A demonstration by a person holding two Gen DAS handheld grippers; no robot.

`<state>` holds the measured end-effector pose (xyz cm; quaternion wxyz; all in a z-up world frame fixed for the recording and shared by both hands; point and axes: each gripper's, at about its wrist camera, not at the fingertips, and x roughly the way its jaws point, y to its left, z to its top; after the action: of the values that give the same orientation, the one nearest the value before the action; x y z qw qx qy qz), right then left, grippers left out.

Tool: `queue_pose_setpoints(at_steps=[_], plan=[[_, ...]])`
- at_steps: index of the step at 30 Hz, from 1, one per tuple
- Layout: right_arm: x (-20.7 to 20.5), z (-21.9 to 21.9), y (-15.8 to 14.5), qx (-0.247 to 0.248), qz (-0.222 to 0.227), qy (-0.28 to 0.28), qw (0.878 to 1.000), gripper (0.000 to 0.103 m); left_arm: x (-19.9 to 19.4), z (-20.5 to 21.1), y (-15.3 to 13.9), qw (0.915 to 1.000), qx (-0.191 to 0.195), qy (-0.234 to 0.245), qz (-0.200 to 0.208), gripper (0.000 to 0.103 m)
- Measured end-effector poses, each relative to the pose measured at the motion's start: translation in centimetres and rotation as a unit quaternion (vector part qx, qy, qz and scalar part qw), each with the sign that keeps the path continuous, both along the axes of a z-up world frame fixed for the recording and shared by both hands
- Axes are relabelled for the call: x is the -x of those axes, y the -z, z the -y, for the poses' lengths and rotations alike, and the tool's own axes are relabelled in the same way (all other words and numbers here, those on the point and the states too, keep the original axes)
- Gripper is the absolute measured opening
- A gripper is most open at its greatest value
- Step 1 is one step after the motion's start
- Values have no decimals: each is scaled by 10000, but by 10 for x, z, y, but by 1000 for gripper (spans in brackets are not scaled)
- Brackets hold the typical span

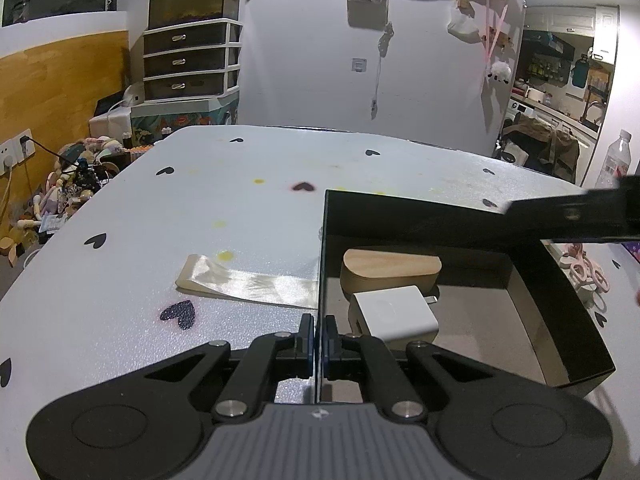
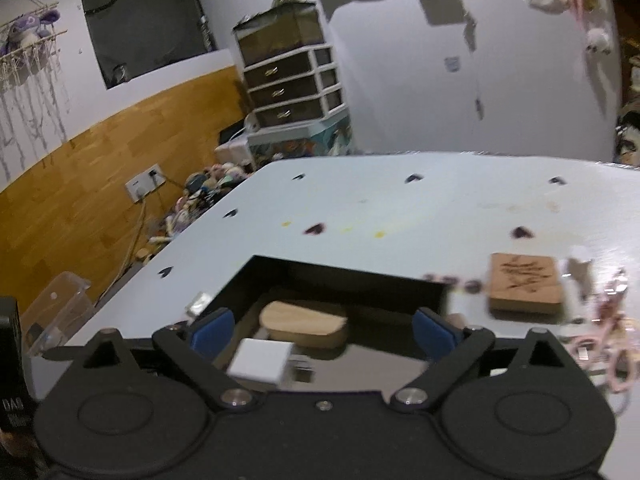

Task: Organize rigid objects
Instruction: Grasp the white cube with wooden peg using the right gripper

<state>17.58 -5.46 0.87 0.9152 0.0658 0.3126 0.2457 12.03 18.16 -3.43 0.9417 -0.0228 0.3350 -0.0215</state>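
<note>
So, your left gripper (image 1: 319,344) is clenched on the near-left wall of the black box (image 1: 560,288), one finger outside and one inside, pinning the thin edge. Your right gripper (image 2: 324,332) hangs above the box's near edge, fingers spread wide and holding nothing.

Inside the box, nearest you, lies one white charger (image 1: 394,314), its plug end pointing away to the right. Just behind it, touching or nearly so, sits one rounded wooden block (image 1: 390,268). That makes two things packed, so the job looks partly done.

Outside the box, count what is left. To its left, touching the wall, lies one clear plastic sleeve (image 1: 248,282), flat on the table (image 1: 280,168). To the box's right sits one square wooden coaster (image 2: 524,282) with dark engraving, near the box but apart from it. Beyond the coaster, further right, is a tangle of pink rings (image 2: 612,356); blur keeps you from counting them, and something pale and small lies among them. A clear plastic piece (image 2: 60,308) shows left of the box at the table edge; whether it rests on the table is unclear.

By this reckoning at least the coaster still waits to go in.
</note>
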Motion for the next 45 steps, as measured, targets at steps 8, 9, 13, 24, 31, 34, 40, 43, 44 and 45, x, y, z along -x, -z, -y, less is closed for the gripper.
queue_pose_setpoints(at_steps=[8, 9, 13, 24, 31, 34, 40, 43, 44, 45], plan=[[9, 49, 5, -16, 175, 670, 9976, 97, 0, 2, 0, 10000, 7, -39, -1, 3], [9, 55, 7, -18, 205, 732, 9971, 97, 0, 1, 0, 10000, -1, -30, 1, 3], [9, 70, 16, 148, 333, 818, 9960, 95, 1, 1, 0, 10000, -27, -31, 5, 3], [-3, 63, 62, 1353, 284, 111, 9903, 55, 0, 3, -1, 10000, -55, -36, -9, 3], [-28, 50, 79, 1521, 79, -380, 9876, 47, 0, 3, -1, 10000, -46, -32, -10, 3], [-37, 47, 82, 1557, 81, -430, 9868, 42, -1, 4, 0, 10000, -38, -21, -22, 3], [-47, 49, 83, 1359, 46, -444, 9897, 33, -2, 5, 2, 10000, -41, -12, -22, 3], [-44, 49, 83, 1357, 67, -411, 9899, 32, -3, 5, 2, 10000, -13, -13, -24, 4], [-44, 49, 83, 1363, 62, -378, 9899, 32, -3, 4, 2, 10000, 1, -13, -27, 4], [-43, 50, 82, 1356, 43, -336, 9902, 32, -3, 3, 2, 10000, 13, -14, -32, 4]])
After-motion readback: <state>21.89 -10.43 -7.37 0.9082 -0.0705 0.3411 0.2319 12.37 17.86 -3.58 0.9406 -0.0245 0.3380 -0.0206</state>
